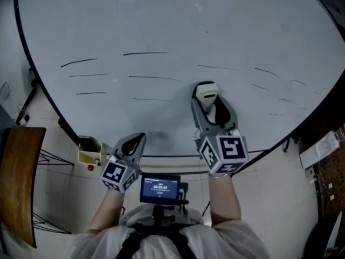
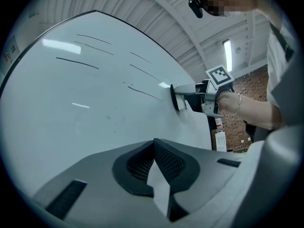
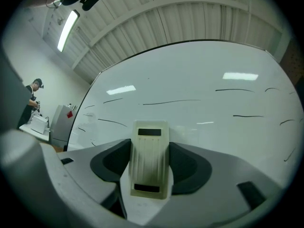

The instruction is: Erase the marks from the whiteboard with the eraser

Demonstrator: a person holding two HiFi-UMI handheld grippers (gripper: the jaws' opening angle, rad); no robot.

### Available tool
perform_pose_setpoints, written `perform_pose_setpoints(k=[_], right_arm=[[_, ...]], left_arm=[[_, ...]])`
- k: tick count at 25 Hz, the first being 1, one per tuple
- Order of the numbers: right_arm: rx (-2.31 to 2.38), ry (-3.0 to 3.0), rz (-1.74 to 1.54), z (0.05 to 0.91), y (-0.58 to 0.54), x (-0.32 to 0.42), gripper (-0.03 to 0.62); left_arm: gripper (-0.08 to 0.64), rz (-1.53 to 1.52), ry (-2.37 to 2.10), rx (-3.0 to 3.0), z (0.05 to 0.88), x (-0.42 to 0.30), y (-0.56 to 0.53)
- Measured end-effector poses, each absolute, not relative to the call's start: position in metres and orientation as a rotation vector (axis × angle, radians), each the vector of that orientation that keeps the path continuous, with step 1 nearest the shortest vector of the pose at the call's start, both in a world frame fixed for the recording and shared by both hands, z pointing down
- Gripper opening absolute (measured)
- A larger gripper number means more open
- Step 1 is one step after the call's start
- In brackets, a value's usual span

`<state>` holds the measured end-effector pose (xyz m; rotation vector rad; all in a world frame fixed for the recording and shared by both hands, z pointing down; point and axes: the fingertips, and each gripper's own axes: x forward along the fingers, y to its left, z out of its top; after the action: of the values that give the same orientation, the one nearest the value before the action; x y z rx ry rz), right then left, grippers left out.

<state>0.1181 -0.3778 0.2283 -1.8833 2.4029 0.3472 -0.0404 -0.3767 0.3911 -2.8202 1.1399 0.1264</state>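
Observation:
The whiteboard fills the head view, with short black marks at the left, centre and right. My right gripper is shut on the cream eraser, which rests flat against the board below the centre marks. The right gripper view has the eraser clamped between the jaws, marks beyond it. In the left gripper view, the eraser presses on the board. My left gripper hovers near the board's lower edge, shut and empty; its jaws meet at the tip.
A yellow tray hangs at the board's lower left edge. A wooden panel stands at the far left. A small screen sits on the person's chest. A person stands far off at a bench.

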Motion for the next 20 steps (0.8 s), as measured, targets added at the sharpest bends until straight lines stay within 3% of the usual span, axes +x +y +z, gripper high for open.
perform_pose_setpoints(k=[12, 20], right_arm=[[-2.062, 2.115, 0.201, 0.227, -0.365, 0.223, 0.255], [-1.897, 2.285, 0.292, 0.222, -0.366, 0.158, 0.253]], left_arm=[[0.005, 0.124, 1.141, -2.850, 0.392, -0.033, -0.382], [0.005, 0.125, 1.136, -2.838, 0.392, -0.035, -0.384]])
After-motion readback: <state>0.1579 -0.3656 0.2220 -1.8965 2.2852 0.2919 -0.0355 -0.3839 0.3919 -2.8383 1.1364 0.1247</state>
